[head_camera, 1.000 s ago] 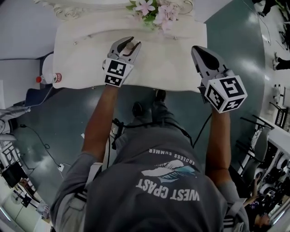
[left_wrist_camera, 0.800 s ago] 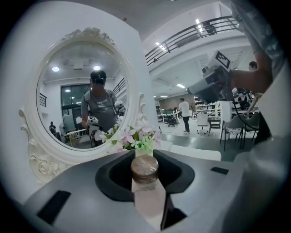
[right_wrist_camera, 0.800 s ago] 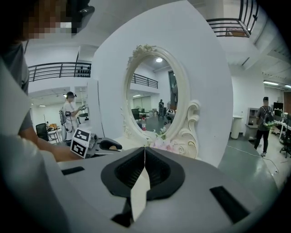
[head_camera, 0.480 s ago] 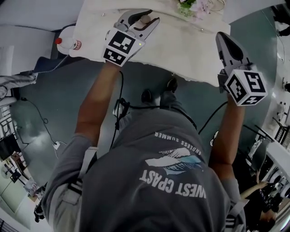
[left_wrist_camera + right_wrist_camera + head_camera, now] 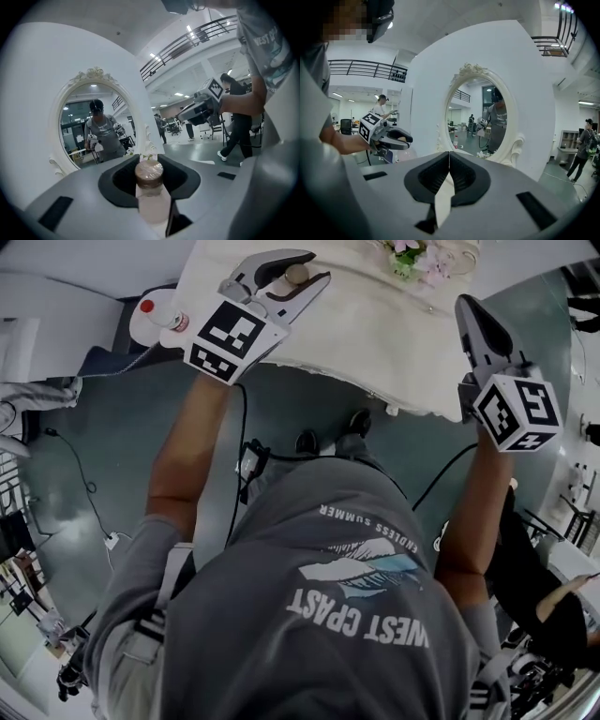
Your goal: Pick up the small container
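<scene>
The small container (image 5: 294, 276) is a pale frosted jar with a brown lid. It sits between the jaws of my left gripper (image 5: 309, 268), which is shut on it and holds it above the left part of the white-clothed table (image 5: 375, 334). In the left gripper view the container (image 5: 151, 192) stands upright in the left gripper (image 5: 149, 164), brown lid on top. My right gripper (image 5: 469, 310) hovers over the table's right edge, shut and holding nothing. The right gripper view shows its jaws (image 5: 449, 157) pressed together.
An oval white-framed mirror (image 5: 93, 124) stands at the back of the table, also in the right gripper view (image 5: 480, 115). Pink flowers (image 5: 412, 257) lie at the table's far side. A red-capped bottle (image 5: 155, 320) sits left of the table. People stand in the hall behind.
My left gripper has risen with the container in it and shifted toward the table's left side. The right gripper stays shut and keeps its place near the right edge.
</scene>
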`<state>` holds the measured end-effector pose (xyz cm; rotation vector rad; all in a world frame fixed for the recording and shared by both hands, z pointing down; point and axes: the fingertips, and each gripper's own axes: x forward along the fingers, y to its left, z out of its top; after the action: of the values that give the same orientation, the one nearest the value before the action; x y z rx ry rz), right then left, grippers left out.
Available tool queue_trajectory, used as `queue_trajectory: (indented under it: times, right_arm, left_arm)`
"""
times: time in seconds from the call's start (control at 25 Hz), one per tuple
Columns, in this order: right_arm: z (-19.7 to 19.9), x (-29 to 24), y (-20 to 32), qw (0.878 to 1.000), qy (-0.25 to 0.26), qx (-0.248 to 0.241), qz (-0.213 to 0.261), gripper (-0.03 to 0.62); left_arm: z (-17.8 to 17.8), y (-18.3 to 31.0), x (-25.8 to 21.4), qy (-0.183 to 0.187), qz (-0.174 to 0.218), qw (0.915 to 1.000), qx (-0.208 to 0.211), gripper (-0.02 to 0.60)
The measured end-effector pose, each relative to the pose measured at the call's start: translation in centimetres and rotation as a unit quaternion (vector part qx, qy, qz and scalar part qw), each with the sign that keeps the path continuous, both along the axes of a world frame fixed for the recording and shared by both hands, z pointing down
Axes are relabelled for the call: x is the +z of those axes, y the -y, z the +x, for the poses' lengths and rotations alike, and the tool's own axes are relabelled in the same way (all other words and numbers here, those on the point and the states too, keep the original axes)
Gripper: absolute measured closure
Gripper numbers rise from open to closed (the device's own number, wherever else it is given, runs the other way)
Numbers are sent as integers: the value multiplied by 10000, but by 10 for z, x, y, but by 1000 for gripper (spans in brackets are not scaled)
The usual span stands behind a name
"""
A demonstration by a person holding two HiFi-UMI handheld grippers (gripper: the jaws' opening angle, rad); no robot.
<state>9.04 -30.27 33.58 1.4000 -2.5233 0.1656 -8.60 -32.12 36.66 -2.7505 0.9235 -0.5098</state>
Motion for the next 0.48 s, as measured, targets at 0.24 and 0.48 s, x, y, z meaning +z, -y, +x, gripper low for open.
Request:
queue_trajectory:
  times: [0.24, 0.48]
  right_arm:
    - [-25, -16, -2, 9998, -69, -91, 192, 568]
    - [-45, -27, -5, 9992, -105, -184, 350, 568]
  left_arm:
    - [-29, -21, -25, 58, 118, 9999, 98, 449]
    - [-47, -41, -37, 159, 188, 9995, 189, 449]
